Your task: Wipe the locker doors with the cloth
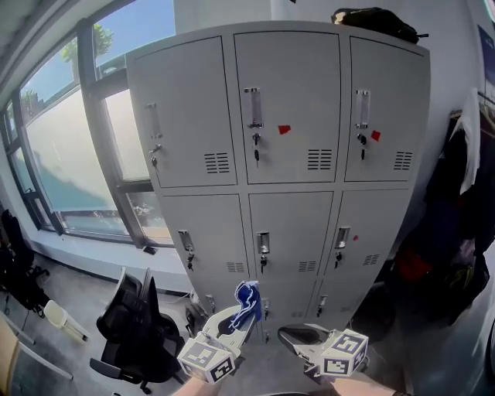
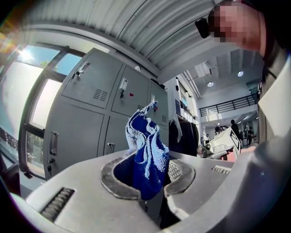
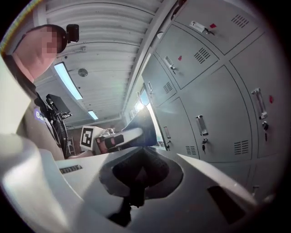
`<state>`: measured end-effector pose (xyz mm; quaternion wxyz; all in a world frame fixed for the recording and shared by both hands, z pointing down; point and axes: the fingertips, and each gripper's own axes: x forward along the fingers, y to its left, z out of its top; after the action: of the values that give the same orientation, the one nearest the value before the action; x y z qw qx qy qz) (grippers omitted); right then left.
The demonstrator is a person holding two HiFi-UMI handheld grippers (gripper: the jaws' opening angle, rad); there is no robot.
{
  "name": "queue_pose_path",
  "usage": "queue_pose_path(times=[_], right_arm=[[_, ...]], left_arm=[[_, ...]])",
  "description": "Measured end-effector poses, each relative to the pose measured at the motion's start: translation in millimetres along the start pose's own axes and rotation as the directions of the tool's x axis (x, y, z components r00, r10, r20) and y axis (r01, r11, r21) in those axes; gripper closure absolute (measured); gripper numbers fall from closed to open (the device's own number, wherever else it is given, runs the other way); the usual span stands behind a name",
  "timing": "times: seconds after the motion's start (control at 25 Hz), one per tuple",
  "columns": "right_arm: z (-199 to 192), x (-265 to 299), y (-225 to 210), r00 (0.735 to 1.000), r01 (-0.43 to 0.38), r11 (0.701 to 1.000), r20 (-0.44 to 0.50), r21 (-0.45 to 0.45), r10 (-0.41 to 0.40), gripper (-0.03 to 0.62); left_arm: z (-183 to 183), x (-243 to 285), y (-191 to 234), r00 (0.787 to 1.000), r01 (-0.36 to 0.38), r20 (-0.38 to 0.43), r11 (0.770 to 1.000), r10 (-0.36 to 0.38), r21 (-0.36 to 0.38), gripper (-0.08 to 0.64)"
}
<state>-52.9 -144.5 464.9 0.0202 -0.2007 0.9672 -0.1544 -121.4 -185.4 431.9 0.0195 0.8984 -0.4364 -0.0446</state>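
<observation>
The grey lockers [image 1: 290, 116] stand in front of me, three columns of shut doors with handles and keys. My left gripper [image 1: 234, 319] is low in the head view, below the bottom doors and apart from them. It is shut on a blue cloth [image 1: 247, 296] that sticks up from its jaws. In the left gripper view the cloth [image 2: 146, 152] is bunched between the pads, with the lockers [image 2: 82, 109] behind it. My right gripper [image 1: 294, 335] hangs beside the left one, shut and empty. Its own view shows the closed jaws [image 3: 138, 175] and the locker doors [image 3: 218, 104] close by.
A black office chair [image 1: 135, 325] stands low at the left under a large window [image 1: 62, 155]. A black bag [image 1: 375, 22] lies on top of the lockers. Dark clothes [image 1: 464, 201] hang at the right. Small red stickers [image 1: 284, 129] mark some upper doors.
</observation>
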Motion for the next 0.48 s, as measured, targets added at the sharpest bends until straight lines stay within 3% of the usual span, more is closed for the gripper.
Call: queue_pose_path(times=[0.32,0.48], right_arm=[[61.2,-3.0,-4.0,0.992,-0.110,0.994,0.065,0.004,0.110,0.586],[84.2,-9.3,-11.6,0.988,-0.142,0.990,0.065,-0.006,0.142,0.586]], left_arm=[[77.7,38.7,-4.8,0.993,-0.068,0.104,0.997,0.063,0.044,0.468],[106.4,58.8,-13.2,0.990,-0.074,0.132,0.989,0.057,0.125,0.468]])
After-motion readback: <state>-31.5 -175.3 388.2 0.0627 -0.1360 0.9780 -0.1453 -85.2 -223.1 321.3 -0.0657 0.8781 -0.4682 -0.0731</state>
